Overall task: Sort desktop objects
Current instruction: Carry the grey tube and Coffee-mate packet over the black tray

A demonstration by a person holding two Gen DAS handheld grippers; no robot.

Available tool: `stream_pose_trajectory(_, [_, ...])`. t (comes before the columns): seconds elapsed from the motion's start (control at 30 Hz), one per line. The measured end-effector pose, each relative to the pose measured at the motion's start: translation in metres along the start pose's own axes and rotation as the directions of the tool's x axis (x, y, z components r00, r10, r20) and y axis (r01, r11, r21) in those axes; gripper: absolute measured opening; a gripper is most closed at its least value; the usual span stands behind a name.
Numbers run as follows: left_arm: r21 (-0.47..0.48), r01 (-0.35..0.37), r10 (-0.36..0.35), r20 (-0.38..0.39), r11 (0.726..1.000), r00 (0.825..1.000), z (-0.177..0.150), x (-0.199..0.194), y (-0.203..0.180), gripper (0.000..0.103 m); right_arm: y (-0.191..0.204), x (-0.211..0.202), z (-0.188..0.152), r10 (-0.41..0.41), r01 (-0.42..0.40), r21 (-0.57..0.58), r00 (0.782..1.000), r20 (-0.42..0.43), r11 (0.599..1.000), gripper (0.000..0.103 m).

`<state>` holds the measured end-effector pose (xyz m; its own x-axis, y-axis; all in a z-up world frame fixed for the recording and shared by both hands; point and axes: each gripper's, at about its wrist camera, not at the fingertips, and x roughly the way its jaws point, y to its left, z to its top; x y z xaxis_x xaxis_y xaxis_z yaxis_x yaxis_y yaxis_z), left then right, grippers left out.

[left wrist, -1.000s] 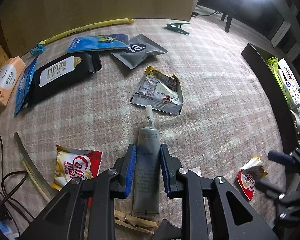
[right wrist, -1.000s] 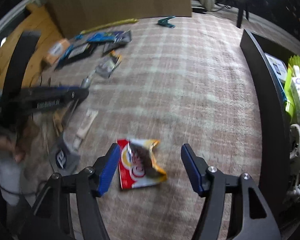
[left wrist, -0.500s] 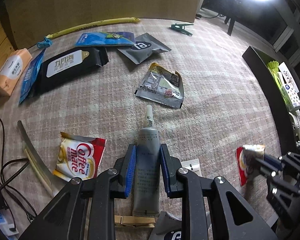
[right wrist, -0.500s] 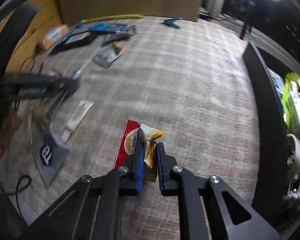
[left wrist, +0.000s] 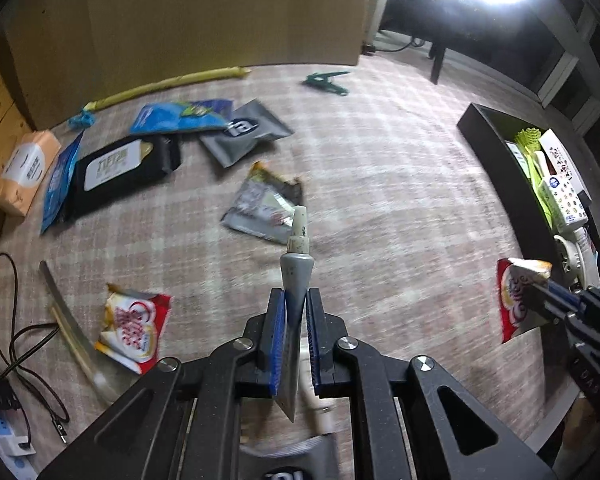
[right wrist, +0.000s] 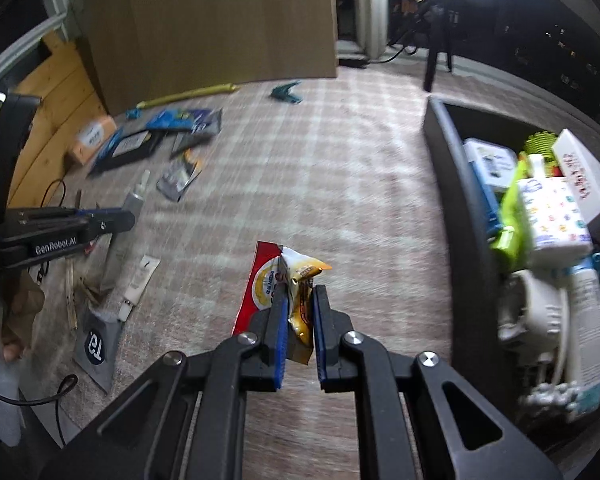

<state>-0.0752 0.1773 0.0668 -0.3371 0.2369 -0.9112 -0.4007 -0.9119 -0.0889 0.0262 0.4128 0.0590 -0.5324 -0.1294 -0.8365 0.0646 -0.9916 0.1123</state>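
A grey glue tube [left wrist: 296, 272] with a white nozzle sits between the blue pads of my left gripper [left wrist: 296, 296]. The jaws are closing on it, and the tube hangs clear of the checked cloth. My right gripper [right wrist: 300, 292] is shut on a crumpled red and yellow coffee-creamer sachet [right wrist: 266, 280], held above the cloth. The left wrist view shows that sachet [left wrist: 512, 300] at the right gripper [left wrist: 540, 294] near the black bin [left wrist: 496, 148]. In the right wrist view the left gripper [right wrist: 120, 218] holds the tube [right wrist: 134, 200] at far left.
The black bin [right wrist: 456, 184] on the right holds boxes and bottles. On the cloth lie a second creamer sachet [left wrist: 134, 330], a torn silver packet [left wrist: 260, 208], a black wipes pack [left wrist: 120, 168], a grey pouch [left wrist: 244, 132], a green clip [left wrist: 326, 80] and a cable [left wrist: 16, 344].
My right gripper closed on the red sachet and lifted it toward the bin. My left gripper squeezed tighter on the tube and raised it off the cloth.
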Motion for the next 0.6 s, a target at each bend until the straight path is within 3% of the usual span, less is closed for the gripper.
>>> stream_pose_trajectory(0.3, [-0.030, -0.011, 0.011, 0.001, 0.999, 1.000, 0.007, -0.009, -0.010, 0.010, -0.046, -0.023, 0.001, 0.001, -0.003, 0.069, 0.999, 0.032, 0.998, 0.011])
stream_pose_trajectory(0.6, [0.061, 0.080, -0.084, 0.058, 0.995, 0.995, 0.032, -0.032, -0.087, 0.009, -0.103, -0.061, 0.008, -0.053, 0.038, 0.141, 0.993, 0.102, 0.989, 0.011])
